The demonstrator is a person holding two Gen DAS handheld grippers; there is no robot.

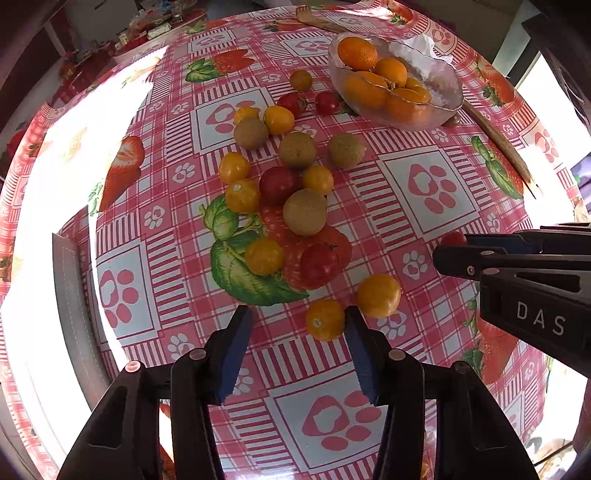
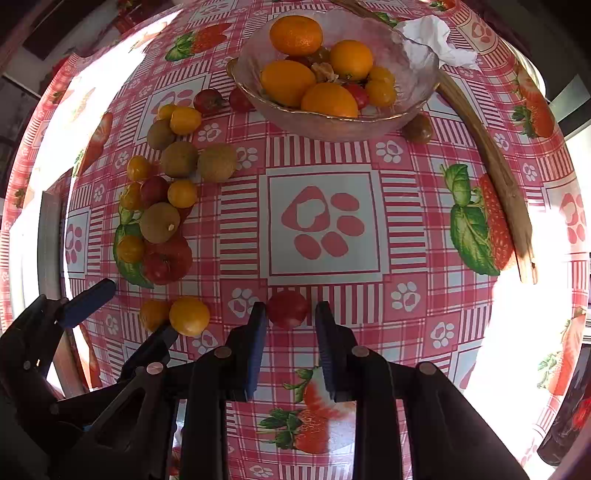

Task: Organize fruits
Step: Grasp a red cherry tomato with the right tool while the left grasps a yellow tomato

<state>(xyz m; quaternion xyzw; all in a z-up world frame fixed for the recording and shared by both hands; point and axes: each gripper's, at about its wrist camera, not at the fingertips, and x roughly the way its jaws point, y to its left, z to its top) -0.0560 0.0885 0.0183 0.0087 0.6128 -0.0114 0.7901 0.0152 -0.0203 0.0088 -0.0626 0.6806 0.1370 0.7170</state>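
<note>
The left gripper (image 1: 299, 325) hovers with its blue-padded jaws spread wide above the pink checked strawberry-print tablecloth (image 1: 424, 229), a small yellow-orange round fruit (image 1: 325, 319) lying just inside its right finger. The right gripper (image 2: 291, 321) also stands open, a small red cherry tomato (image 2: 287, 309) sitting between its fingertips, unclamped. Further back, loose yellow, red and brown-green fruits (image 2: 159, 206) lie scattered left of the clear glass bowl (image 2: 413, 59) holding oranges.

a brown fruit (image 2: 417, 128) sits half hidden behind the glass bowl (image 2: 413, 55); shelf clutter (image 1: 147, 29) too blurred to identify.
</note>
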